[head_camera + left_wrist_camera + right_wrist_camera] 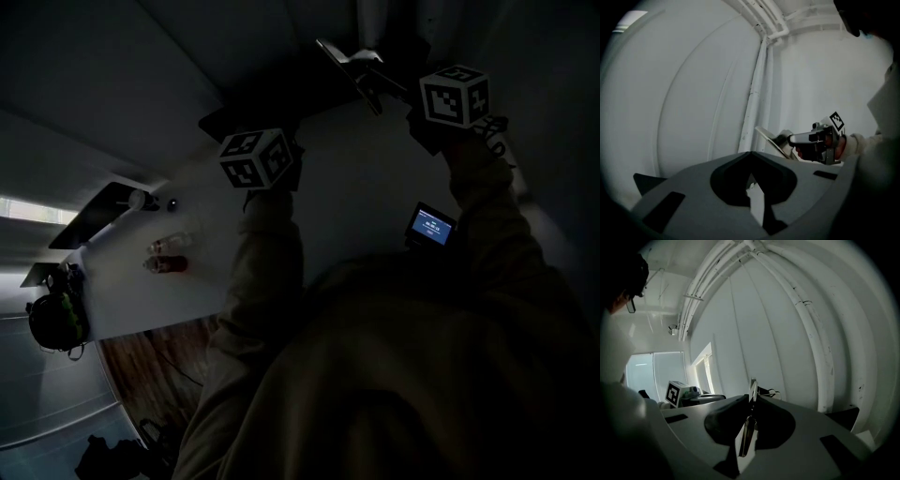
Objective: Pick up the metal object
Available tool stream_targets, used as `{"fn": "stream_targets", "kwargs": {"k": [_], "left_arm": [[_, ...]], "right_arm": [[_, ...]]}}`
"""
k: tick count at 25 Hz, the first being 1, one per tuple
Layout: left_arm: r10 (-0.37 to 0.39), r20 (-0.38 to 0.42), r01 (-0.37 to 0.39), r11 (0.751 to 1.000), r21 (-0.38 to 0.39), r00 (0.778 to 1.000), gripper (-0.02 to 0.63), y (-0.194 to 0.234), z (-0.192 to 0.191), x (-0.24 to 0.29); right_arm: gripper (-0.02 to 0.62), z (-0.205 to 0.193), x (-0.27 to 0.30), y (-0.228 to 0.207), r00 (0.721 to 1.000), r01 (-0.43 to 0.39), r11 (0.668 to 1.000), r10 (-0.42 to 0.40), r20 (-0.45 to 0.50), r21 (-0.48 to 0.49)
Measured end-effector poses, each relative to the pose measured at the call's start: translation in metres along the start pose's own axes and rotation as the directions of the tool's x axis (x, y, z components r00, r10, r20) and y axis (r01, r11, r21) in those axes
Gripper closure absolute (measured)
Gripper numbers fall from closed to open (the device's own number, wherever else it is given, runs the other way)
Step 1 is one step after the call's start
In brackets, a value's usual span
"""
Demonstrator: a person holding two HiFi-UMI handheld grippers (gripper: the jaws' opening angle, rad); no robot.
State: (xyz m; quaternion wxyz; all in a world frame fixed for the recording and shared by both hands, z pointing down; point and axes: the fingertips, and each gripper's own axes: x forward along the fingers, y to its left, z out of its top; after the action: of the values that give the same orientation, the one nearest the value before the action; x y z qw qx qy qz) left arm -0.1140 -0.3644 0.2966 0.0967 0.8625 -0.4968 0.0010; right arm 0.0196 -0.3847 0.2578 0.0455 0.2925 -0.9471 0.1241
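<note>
right fingers (774,420): narrow, clamped on the metal object (752,414). The flat part sits edge-on in the slot, top edge poking past the tips.
right gripper (751,401): roughly level, up in the air.
left fingers (723,180): closed tip to tip, nothing gripped that I can see. A pale sliver shows in the slit; can't tell what it is.
left gripper (750,154): raised beside the right one, idle.
metal object location: in the right gripper, well above the table (347,187), out in front of the person.
step: lift/carry. My read is the pick is basically done.
do it well: hold the squeeze constant. The bite is on one end of a thin flat part, so move smoothly with no wrist flicks, and keep the left gripper apart from it.
risk: slick metal with a long overhang, so a twist could let it pivot or slide out.
head view only: shows the table itself, two small bottle-like items (165,264), a headset (54,319) at the table edge and a lit screen (431,226) by the right arm.
left gripper view only: side-on look at the right gripper, showing how far the part sticks out past it.
right gripper view only: the actual pinch line, part centred between the fingers. Behind it only wall and pipes (811,324).
</note>
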Motion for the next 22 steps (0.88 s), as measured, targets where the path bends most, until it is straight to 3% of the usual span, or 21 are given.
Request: {"fn": "stream_targets", "kwargs": {"k": [3, 22], "left_arm": [[0.0, 0.015, 0.0, 1.0, 0.001, 1.0, 0.601, -0.001, 0.008, 0.001], [-0.017, 0.017, 0.016, 1.0, 0.026, 1.0, 0.601, -0.01, 0.017, 0.004]], "right_arm": [[0.545, 0.007, 0.0, -0.002, 0.999, -0.012, 0.999, 0.01, 0.035, 0.053], [0.546, 0.009, 0.0, 0.005, 1.0, 0.001, 1.0, 0.0, 0.013, -0.016]]}}
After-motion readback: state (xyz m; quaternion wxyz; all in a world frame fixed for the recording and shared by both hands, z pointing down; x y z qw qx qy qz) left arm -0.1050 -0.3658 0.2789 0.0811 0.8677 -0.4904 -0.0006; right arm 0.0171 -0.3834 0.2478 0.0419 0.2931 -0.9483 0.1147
